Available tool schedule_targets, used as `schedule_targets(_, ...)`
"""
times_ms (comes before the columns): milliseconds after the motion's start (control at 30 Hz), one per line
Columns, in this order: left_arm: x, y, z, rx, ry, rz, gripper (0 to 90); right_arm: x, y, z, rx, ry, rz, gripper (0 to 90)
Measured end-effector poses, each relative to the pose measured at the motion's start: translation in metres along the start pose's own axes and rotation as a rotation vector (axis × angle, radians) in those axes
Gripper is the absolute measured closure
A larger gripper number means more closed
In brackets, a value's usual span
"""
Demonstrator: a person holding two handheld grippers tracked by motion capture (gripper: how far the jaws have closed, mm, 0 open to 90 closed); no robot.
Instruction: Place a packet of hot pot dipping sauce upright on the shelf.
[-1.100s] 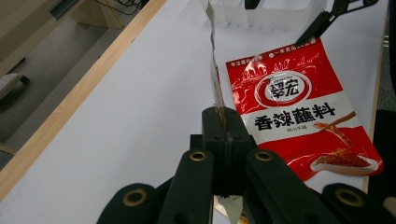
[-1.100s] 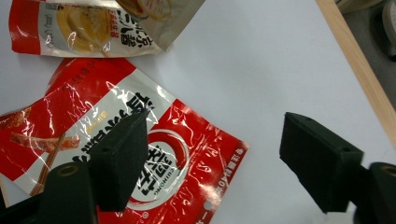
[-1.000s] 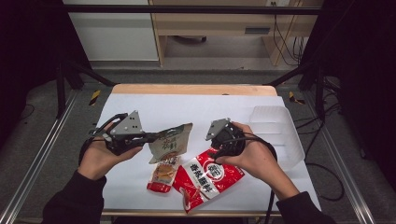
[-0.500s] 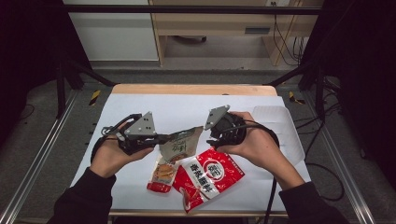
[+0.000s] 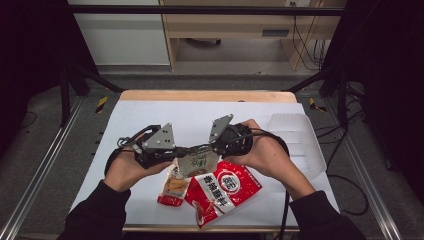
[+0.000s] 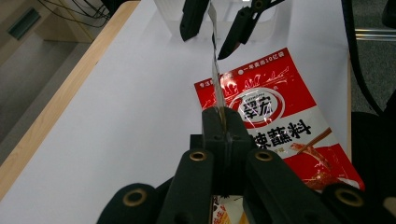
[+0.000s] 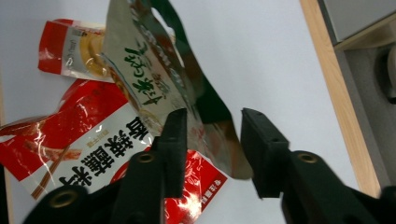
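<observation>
Green packet (image 5: 196,162) is hanging clamped in my left gripper (image 6: 219,122) — my right gripper (image 7: 210,140) is closing around its far edge, jaws not yet pressing, above the red bag (image 5: 225,190).

Flat green-and-beige foil snack pouch (image 5: 196,162) with green script: held edge-up off the white table, centre of the high view; its thin edge runs up the middle of the left gripper view (image 6: 215,70); printed face fills the upper centre of the right gripper view (image 7: 154,79), slightly crumpled.
</observation>
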State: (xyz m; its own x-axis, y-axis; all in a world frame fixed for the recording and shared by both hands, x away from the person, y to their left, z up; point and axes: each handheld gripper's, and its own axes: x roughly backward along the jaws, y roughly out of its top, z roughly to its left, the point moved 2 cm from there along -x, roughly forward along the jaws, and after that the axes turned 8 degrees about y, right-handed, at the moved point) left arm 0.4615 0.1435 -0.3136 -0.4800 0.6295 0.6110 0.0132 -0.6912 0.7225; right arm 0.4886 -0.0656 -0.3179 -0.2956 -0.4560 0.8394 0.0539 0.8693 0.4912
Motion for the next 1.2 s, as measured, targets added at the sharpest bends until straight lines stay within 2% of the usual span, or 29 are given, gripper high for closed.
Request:
schedule_targets(33,0.000,0.000,0.000,0.000,0.000,0.000,90.0,0.000,0.000,0.000,0.000,0.000,0.000,63.6)
schedule_targets(67,0.000,0.000,0.000,0.004,0.002,-0.007,90.0,-0.002,0.000,0.001,0.011,0.010,0.008,69.6)
schedule_targets(167,-0.001,0.000,0.000,0.013,0.003,-0.011,90.0,-0.003,0.000,0.002,0.021,0.011,0.005,79.4)
schedule_targets(233,-0.001,-0.001,0.001,0.023,0.007,-0.017,90.0,-0.002,0.000,0.003,0.014,0.018,-0.003,86.4)
schedule_targets(267,-0.001,-0.001,0.001,0.023,0.007,-0.017,90.0,-0.001,0.000,0.003,0.005,0.018,-0.006,87.6)
schedule_targets(300,0.000,-0.002,0.003,0.039,0.017,-0.024,90.0,0.000,0.001,0.002,0.003,0.019,-0.010,89.0)
schedule_targets(700,0.001,-0.006,0.010,0.104,0.054,-0.068,89.3,0.013,0.016,-0.004,-0.024,-0.003,0.038,90.0)
schedule_targets(800,0.000,-0.007,0.010,0.120,0.081,-0.073,81.3,0.014,0.019,-0.007,-0.023,-0.009,0.059,90.0)
schedule_targets(900,-0.002,-0.011,0.009,0.151,0.093,-0.090,61.6,0.015,0.018,-0.011,-0.036,-0.016,0.071,90.0)
schedule_targets(1000,-0.002,-0.015,0.008,0.165,0.106,-0.096,46.4,0.016,0.016,-0.014,-0.051,-0.022,0.077,90.0)
schedule_targets(1033,-0.004,-0.021,0.007,0.183,0.118,-0.089,41.6,0.017,0.013,-0.018,-0.075,-0.027,0.087,90.0)
schedule_targets(1133,-0.007,-0.034,0.003,0.195,0.154,-0.074,33.0,0.018,0.008,-0.024,-0.089,-0.032,0.091,90.0)
schedule_targets(1200,-0.008,-0.043,0.000,0.208,0.160,-0.073,28.6,0.021,0.004,-0.028,-0.102,-0.035,0.089,90.0)
